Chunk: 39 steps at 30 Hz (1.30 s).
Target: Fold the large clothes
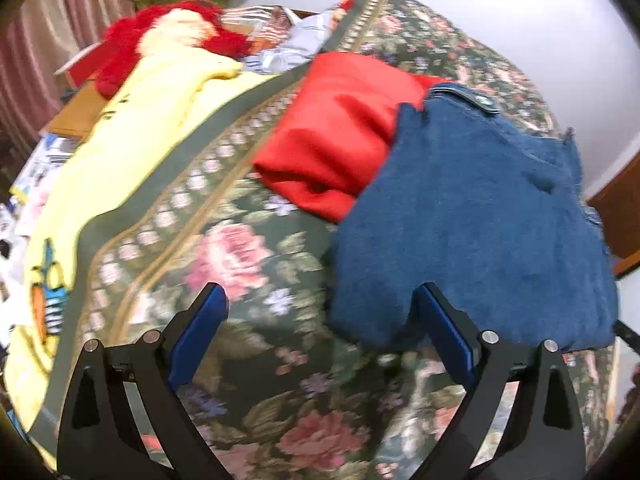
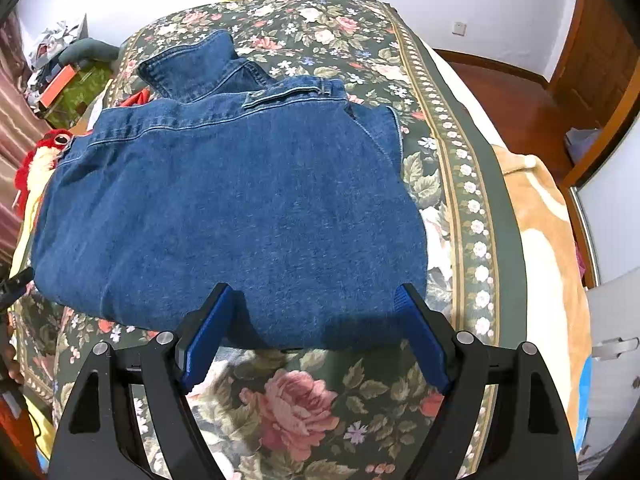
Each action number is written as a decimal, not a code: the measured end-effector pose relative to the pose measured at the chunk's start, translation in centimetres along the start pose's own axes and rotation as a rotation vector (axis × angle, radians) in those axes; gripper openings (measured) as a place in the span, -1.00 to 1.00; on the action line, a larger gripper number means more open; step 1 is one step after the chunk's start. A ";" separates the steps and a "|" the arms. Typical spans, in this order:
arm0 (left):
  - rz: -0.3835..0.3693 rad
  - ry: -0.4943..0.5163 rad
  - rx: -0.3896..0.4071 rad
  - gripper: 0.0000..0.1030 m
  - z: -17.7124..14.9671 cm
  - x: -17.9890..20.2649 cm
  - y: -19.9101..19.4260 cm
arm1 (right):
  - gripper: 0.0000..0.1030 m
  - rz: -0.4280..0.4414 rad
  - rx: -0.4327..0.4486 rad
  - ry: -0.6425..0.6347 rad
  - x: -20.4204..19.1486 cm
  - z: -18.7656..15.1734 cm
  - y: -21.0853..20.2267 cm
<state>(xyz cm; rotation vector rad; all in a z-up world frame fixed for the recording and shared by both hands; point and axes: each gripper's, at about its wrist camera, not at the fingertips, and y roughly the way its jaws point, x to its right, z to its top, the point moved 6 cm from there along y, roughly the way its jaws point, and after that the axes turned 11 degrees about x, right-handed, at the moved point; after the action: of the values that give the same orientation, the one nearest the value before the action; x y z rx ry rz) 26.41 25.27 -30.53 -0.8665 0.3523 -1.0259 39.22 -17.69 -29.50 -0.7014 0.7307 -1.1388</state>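
A folded blue denim garment [image 2: 240, 200] lies flat on the floral bedspread [image 2: 304, 408], its collar and waistband at the far side. My right gripper [image 2: 315, 292] hangs open over its near edge; the blue pads [image 2: 208, 336] stand apart on either side of the cloth and do not press on it. In the left wrist view the same denim [image 1: 480, 220] lies to the right, partly over a folded red garment [image 1: 340, 132]. My left gripper [image 1: 322, 296] is wide open above the bedspread [image 1: 240, 256] at the denim's left edge, holding nothing.
A yellow blanket [image 1: 120, 140] and a red plush toy [image 1: 160, 36] lie along the bed's far left side. A tan blanket [image 2: 540, 220] hangs off the right side. A wooden floor and door [image 2: 592, 60] are beyond, with clutter [image 2: 60, 80] at the back left.
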 end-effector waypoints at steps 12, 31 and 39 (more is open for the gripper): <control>-0.364 -0.275 -0.151 0.87 -2.2 1.8 -0.7 | 0.55 0.069 0.042 -0.055 -4.2 1.7 -0.4; -0.590 -0.641 -0.323 0.76 -2.9 6.6 7.6 | 0.89 0.066 0.017 -0.119 -6.6 0.1 1.9; -0.516 -0.558 -0.181 -0.02 -0.5 7.9 5.0 | 0.90 0.054 0.011 -0.148 -7.1 -0.1 1.7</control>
<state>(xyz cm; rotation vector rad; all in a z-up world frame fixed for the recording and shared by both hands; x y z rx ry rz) 33.03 19.45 -33.64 -1.4055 -0.2726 -1.1763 38.27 -10.43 -29.90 -0.7441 0.6148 -1.0293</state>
